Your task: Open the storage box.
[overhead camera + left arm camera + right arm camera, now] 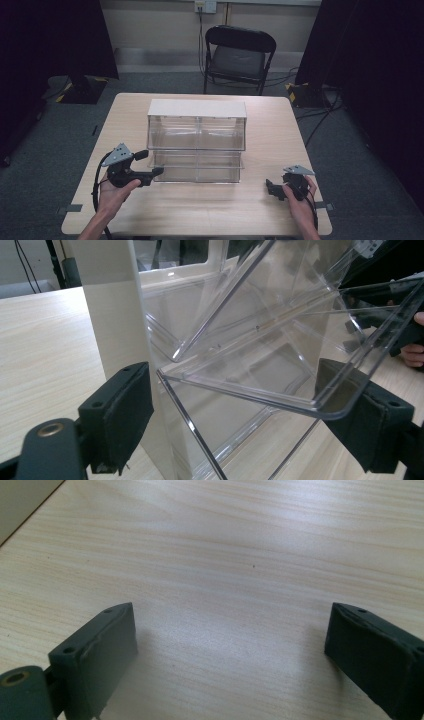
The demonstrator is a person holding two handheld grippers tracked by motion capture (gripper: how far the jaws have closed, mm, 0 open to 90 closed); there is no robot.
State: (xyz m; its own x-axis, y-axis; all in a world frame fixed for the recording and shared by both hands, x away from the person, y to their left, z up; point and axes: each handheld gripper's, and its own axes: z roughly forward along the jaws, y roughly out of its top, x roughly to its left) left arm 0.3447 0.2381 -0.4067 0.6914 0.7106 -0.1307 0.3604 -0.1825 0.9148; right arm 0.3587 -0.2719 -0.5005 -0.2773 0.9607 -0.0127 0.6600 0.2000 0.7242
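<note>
A clear plastic bin cabinet (197, 140) with a white top stands mid-table, two rows high. My left gripper (159, 171) is at its lower left front corner, open. In the left gripper view its jaws (240, 420) straddle the white side wall (112, 315) and the tilted-out clear lower bin (260, 375); the right-hand jaw touches the bin's rounded front lip (327, 412). My right gripper (269, 187) rests low near the table's front right, open, with only bare wood between its fingers (230, 650). It also appears through the plastic (395, 315).
The wooden table (210, 210) has free room in front of and beside the cabinet. A black chair (239, 55) stands beyond the far edge. Dark curtains hang at both sides, and cables lie on the grey floor.
</note>
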